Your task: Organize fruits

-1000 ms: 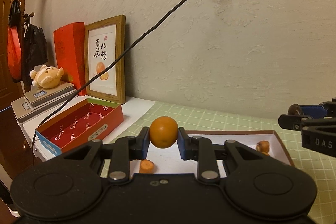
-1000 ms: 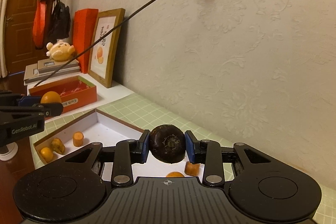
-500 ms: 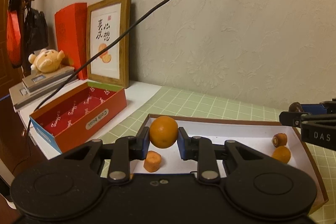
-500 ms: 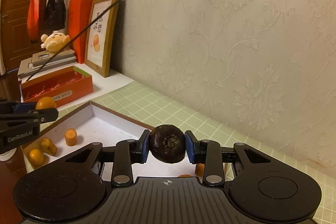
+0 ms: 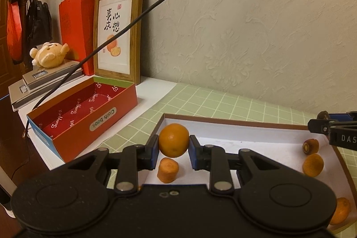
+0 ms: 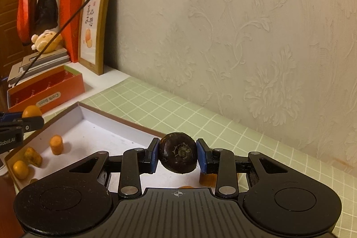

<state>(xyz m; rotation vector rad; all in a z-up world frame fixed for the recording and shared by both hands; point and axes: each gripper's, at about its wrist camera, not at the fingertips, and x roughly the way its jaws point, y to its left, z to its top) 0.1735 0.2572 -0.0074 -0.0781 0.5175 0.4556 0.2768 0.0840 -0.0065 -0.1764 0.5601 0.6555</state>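
Observation:
My left gripper (image 5: pixel 174 143) is shut on a small orange (image 5: pixel 173 139), held above the near left corner of a shallow white tray (image 5: pixel 234 126). My right gripper (image 6: pixel 178 156) is shut on a dark brown round fruit (image 6: pixel 178 154) over the tray's (image 6: pixel 100 126) right end. Carrot chunks lie in the tray: one (image 5: pixel 167 170) under the orange, others (image 5: pixel 312 164) at the right side. In the right wrist view the left gripper's tip (image 6: pixel 22 122) shows at the left edge with the orange (image 6: pixel 31 110).
An open red box (image 5: pixel 89 117) stands left of the tray on a white surface. Behind it are a framed picture (image 5: pixel 116 32), a red bag (image 5: pixel 75 26), a plush toy (image 5: pixel 49 55) on scales, and a hanging black cable (image 5: pixel 156 6). The wall is close behind a green checked mat (image 6: pixel 200 117).
Both grippers have moved forward and down toward the tray, each still holding its fruit. The tray and the red box now look larger and nearer.

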